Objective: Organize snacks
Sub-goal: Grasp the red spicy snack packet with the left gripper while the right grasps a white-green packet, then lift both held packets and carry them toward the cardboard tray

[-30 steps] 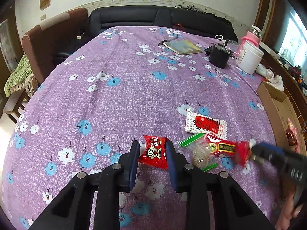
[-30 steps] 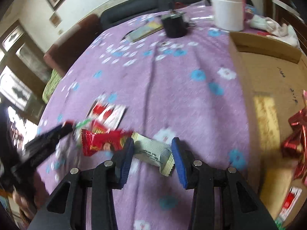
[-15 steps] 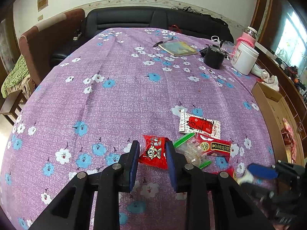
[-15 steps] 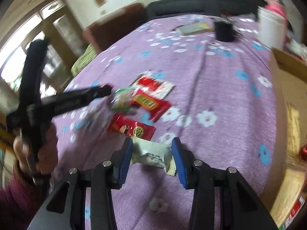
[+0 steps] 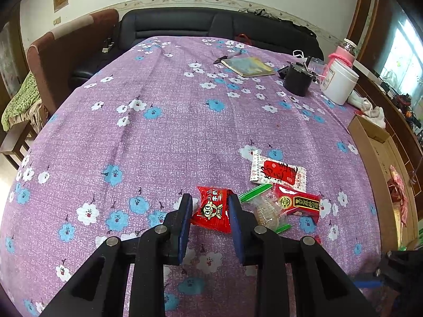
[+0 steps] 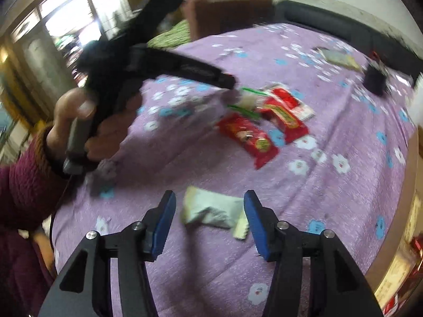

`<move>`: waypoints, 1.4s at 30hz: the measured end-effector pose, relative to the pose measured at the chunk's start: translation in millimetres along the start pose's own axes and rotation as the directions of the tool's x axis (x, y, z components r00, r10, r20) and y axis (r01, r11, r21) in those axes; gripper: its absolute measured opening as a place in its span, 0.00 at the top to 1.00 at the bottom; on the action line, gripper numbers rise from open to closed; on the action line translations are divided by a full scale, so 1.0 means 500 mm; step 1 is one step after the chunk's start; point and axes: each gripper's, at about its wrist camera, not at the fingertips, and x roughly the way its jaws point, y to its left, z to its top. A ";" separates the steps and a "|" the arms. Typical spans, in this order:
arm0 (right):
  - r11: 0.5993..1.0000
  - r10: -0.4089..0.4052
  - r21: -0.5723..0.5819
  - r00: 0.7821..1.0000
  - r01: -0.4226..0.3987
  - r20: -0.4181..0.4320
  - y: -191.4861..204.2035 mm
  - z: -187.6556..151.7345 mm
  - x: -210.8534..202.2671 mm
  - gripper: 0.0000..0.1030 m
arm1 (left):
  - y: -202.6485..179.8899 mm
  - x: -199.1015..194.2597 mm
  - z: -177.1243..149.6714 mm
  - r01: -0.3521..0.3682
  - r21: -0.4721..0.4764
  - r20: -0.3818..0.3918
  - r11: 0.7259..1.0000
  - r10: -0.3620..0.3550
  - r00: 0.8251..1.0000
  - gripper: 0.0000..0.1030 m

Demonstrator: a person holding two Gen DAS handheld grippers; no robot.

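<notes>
The right gripper (image 6: 210, 222) is standing with its blue-padded jaws spread apart, having just been opening, and the pale grey-white crinkled snack packet (image 6: 211, 210) is lying between them with clear gaps on both sides, so no pad is pressing on it (it looks released onto the cloth rather than held, though blur makes the contact with the cloth hard to confirm). The packet's long axis is running across the jaws, roughly left to right in the right wrist view, with its serrated end nearest the right-hand pad. The left gripper (image 5: 208, 215) is sitting narrow, its jaws closing on the small red glossy snack packet with a cartoon face (image 5: 212, 208), which is staying pinched just above the purple floral tablecloth (image 5: 171, 121). Just beside it to the right, the remaining pile is lying: a clear packet with green-striped ends (image 5: 265, 208), a red packet with a gold-and-black label (image 5: 297, 203) and a white-and-red flat packet (image 5: 277, 171), touching or overlapping one another. A long red wrapper (image 6: 247, 137) is lying between that pile and the pale packet. The brown cardboard box (image 5: 375, 148) is standing at the table's right edge, nearer the right hand, so I judge that any sorting into it is falling to that side.
</notes>
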 end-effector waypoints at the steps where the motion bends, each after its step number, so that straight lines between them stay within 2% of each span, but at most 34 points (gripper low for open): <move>1: 1.000 0.003 -0.021 1.000 -0.003 0.006 0.003 -0.003 -0.002 0.46 | 0.000 0.000 0.000 0.000 0.000 -0.001 1.000 0.000 1.000 0.72; 3: 0.999 0.009 -0.041 1.000 -0.009 0.002 0.011 0.001 0.009 0.46 | 0.000 0.001 0.000 0.003 0.000 -0.004 1.000 -0.003 1.000 0.72; 8: 0.994 -0.070 -0.080 0.998 0.069 -0.006 0.017 -0.005 0.023 0.46 | 0.000 0.000 -0.001 0.002 0.001 -0.005 1.000 -0.002 1.000 0.72; 10: 0.993 -0.108 -0.055 0.994 0.108 -0.014 0.006 -0.002 0.028 0.58 | 0.000 0.000 -0.001 -0.001 0.000 -0.005 1.000 0.001 1.000 0.72; 11: 0.993 -0.109 -0.039 0.994 0.109 -0.007 -0.001 0.000 0.026 0.60 | 0.001 0.000 -0.001 0.001 -0.001 -0.006 1.000 -0.001 1.000 0.72; 12: 0.994 -0.103 -0.027 0.995 0.103 -0.001 -0.007 0.000 0.023 0.67 | 0.001 0.000 -0.001 0.001 -0.001 -0.005 1.000 -0.001 1.000 0.72; 17: 0.995 -0.102 0.013 0.995 0.102 0.010 -0.022 0.000 0.012 0.72 | -0.001 -0.003 -0.001 0.000 0.005 0.004 1.000 0.000 1.000 0.72; 21: 0.993 -0.106 0.052 0.993 0.102 0.061 -0.030 0.009 -0.003 0.73 | 0.000 -0.010 0.000 0.006 0.004 0.016 1.000 -0.006 1.000 0.72; 24: 0.986 -0.108 0.140 0.985 0.089 0.134 -0.057 0.015 -0.031 0.73 | 0.003 -0.017 0.000 0.013 -0.002 0.028 1.000 -0.013 1.000 0.72; 30: 0.936 -0.162 0.345 0.953 0.066 0.257 -0.132 0.018 -0.083 0.73 | -0.003 -0.034 0.001 0.040 0.007 0.064 0.999 -0.041 0.997 0.72; 33: 0.898 -0.164 0.439 0.935 0.010 0.314 -0.167 0.010 -0.108 0.73 | -0.011 -0.045 0.000 0.049 0.022 0.089 0.999 -0.050 0.995 0.72; 35: 0.878 -0.160 0.478 0.928 -0.022 0.337 -0.188 0.006 -0.116 0.73 | -0.017 -0.050 0.000 0.049 0.034 0.104 0.998 -0.052 0.993 0.72; 42: 0.842 -0.188 0.538 0.919 -0.031 0.347 -0.216 -0.005 -0.122 0.73 | -0.038 -0.056 -0.008 0.013 0.078 0.131 0.997 -0.023 0.991 0.72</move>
